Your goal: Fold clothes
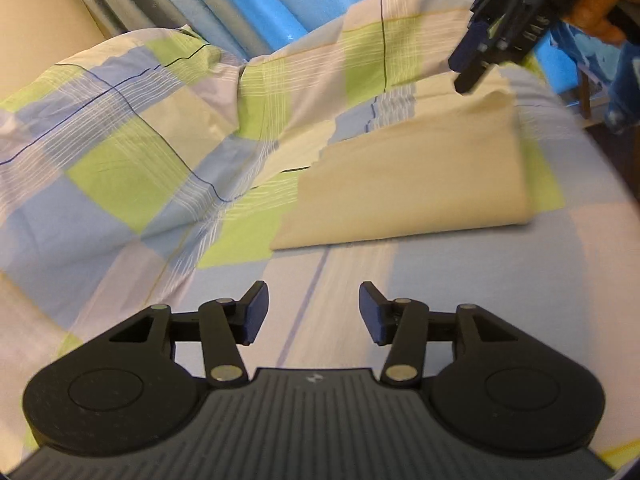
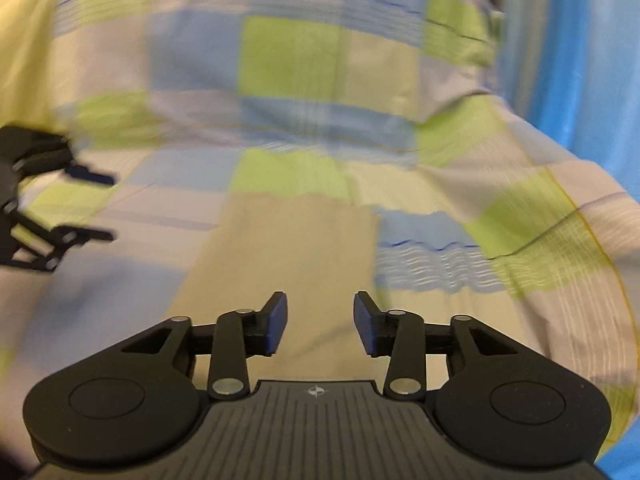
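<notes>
Flat folded cream cloth rectangle (image 1: 412, 184) lies on the checked green, blue and lilac bedsheet (image 1: 120, 152), ahead of both tools. Right gripper (image 2: 320, 326) is nearer: directly over the cloth's near end, fingers parted, empty, cloth's long axis running straight away from it. Left gripper (image 1: 313, 312) is wide and empty, off the cloth's long side, which lies crosswise to it. Likely the right takes the near edge.
</notes>
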